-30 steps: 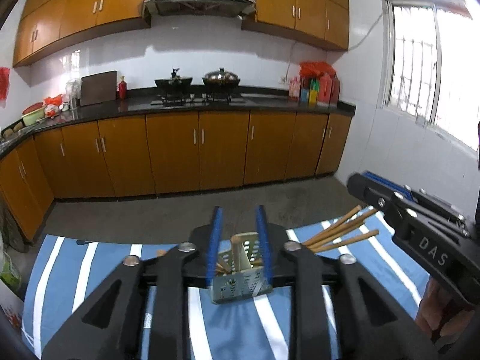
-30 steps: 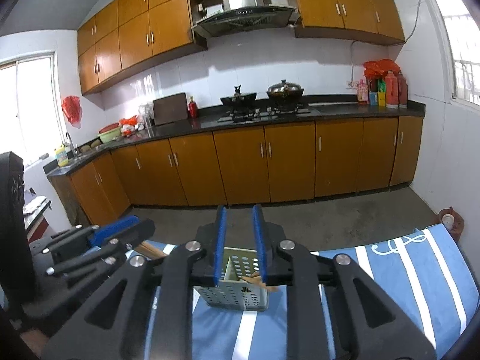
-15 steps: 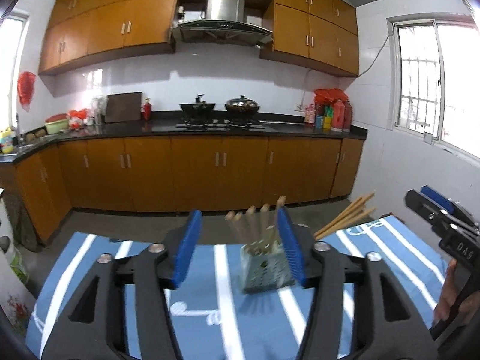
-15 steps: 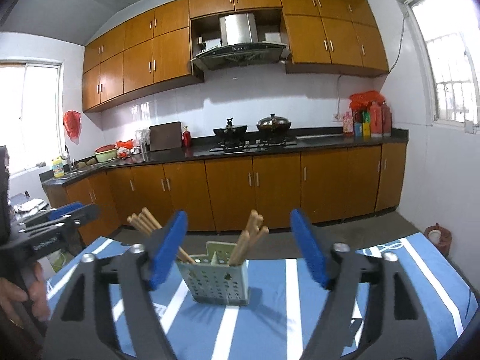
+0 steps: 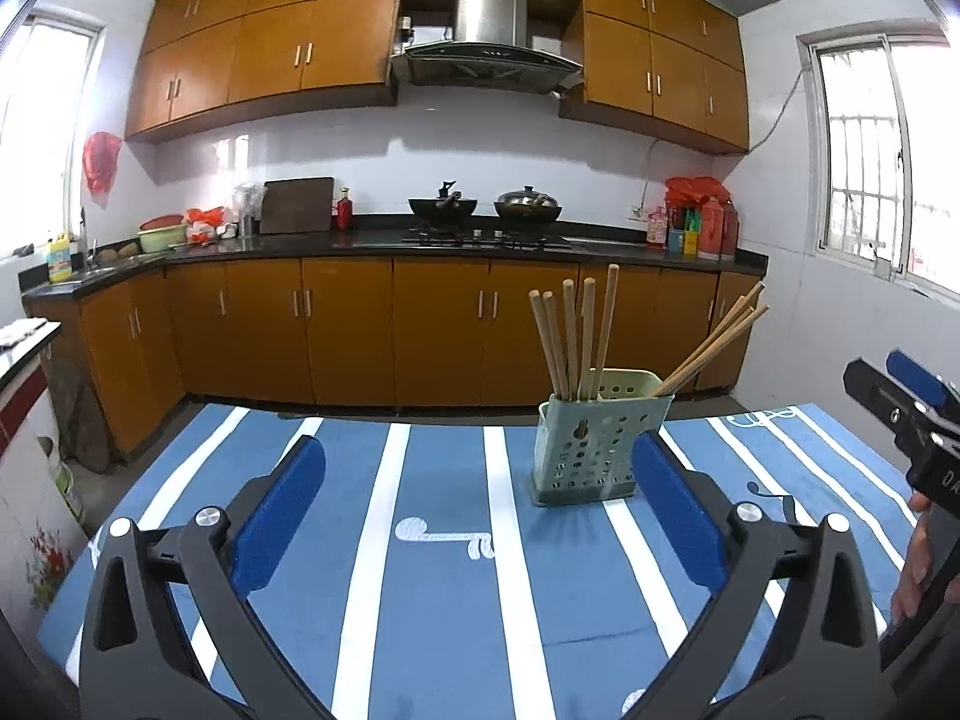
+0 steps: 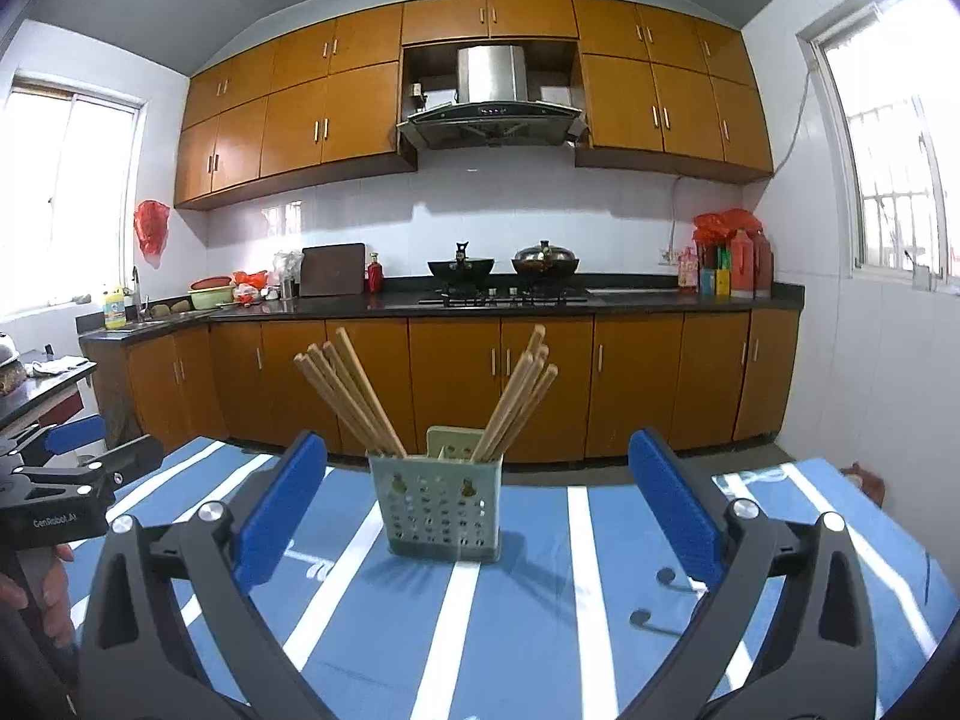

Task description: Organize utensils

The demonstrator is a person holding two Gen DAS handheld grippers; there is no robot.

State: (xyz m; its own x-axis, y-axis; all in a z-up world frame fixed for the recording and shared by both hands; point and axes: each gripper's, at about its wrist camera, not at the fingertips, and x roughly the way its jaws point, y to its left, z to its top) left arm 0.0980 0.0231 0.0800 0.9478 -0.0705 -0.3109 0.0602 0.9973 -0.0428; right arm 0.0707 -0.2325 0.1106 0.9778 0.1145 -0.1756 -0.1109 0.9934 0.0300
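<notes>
A pale green perforated utensil holder (image 5: 600,441) (image 6: 443,507) stands upright on the blue striped tablecloth (image 5: 444,588) (image 6: 540,612). Two bundles of wooden chopsticks stand in it: one bundle (image 5: 573,339) (image 6: 351,399) in one compartment, the other bundle (image 5: 714,345) (image 6: 519,396) leaning out of the other. My left gripper (image 5: 480,510) is open and empty, short of the holder. My right gripper (image 6: 480,504) is open and empty, also short of it. Each gripper shows at the edge of the other's view, the right gripper (image 5: 912,414) and the left gripper (image 6: 66,480).
The table's far edge (image 5: 420,417) drops to the kitchen floor. Orange cabinets (image 5: 420,330) and a black counter with pots (image 5: 486,210) run along the back wall. A small side table (image 6: 36,378) stands at the left.
Both grippers have opened wide and pulled back from the holder. The chopsticks now stand in the holder, free of both grippers.
</notes>
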